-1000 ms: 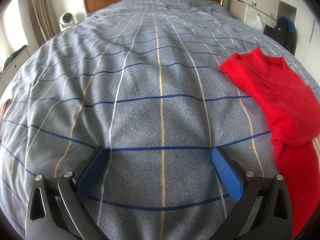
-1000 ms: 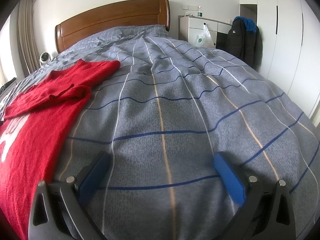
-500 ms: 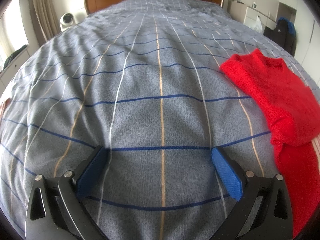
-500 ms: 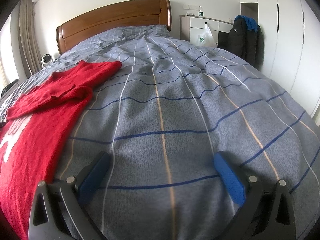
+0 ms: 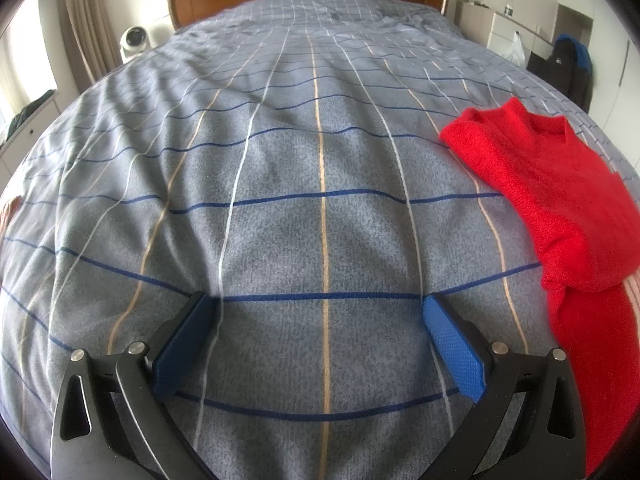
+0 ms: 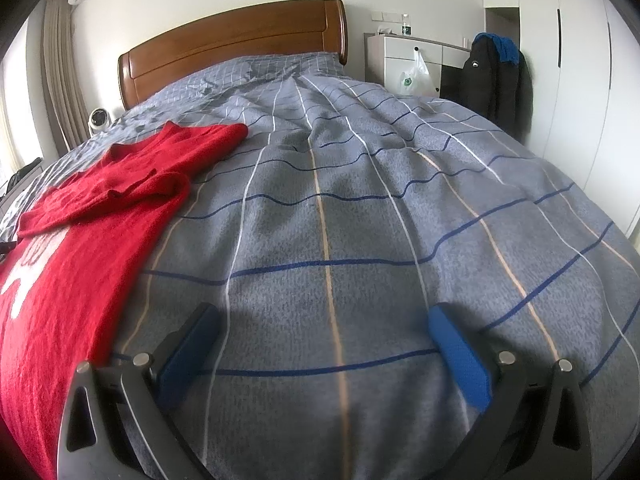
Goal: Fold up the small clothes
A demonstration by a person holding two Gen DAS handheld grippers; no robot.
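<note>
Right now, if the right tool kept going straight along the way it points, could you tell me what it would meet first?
Most likely the grey checked duvet itself: the right tool, open and empty, aims low across bare bedding. The red sweater lies off to its left, outside that line. Depth is hard to judge through the fisheye.

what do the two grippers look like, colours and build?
Same build on both. Left gripper and right gripper: black triangular linkage arms with cut-out windows, silver pivot pins, and flat rectangular blue textured pads on the inner faces. No cables, markings or sleeves in view.
</note>
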